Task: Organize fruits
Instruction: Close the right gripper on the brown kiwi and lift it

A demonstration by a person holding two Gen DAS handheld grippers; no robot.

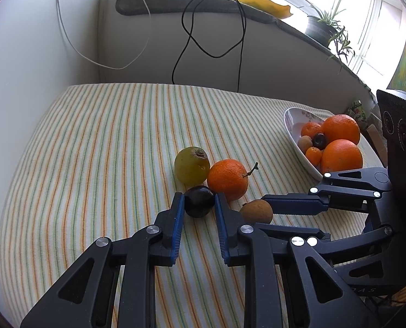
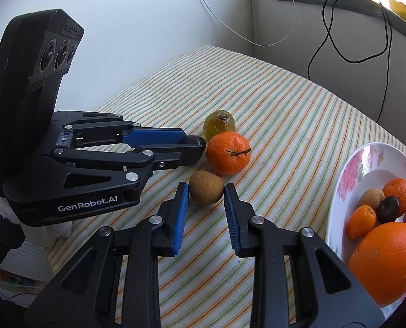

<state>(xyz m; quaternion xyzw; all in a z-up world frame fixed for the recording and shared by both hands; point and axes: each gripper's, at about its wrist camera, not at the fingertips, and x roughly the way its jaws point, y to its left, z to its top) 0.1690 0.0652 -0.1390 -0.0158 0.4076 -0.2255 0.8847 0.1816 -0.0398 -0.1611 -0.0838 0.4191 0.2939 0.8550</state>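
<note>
Four loose fruits lie on the striped cloth: a dark plum (image 1: 199,201), a mandarin with a stem (image 1: 227,179), a green-yellow fruit (image 1: 191,166) and a small brown fruit (image 1: 257,211). My left gripper (image 1: 198,201) is open, its pads on either side of the plum, close to it. My right gripper (image 2: 206,189) is open around the brown fruit (image 2: 206,191), with small gaps both sides. The mandarin (image 2: 228,153), green fruit (image 2: 219,124) and plum (image 2: 199,141) lie just beyond. The white flowered bowl (image 2: 348,175) holds several oranges and small fruits.
The bowl (image 1: 292,125) stands at the table's right side. The striped tablecloth (image 1: 107,136) covers the table. Walls close off the left and back. Black and white cables (image 1: 211,41) hang from a windowsill with a potted plant (image 1: 323,27).
</note>
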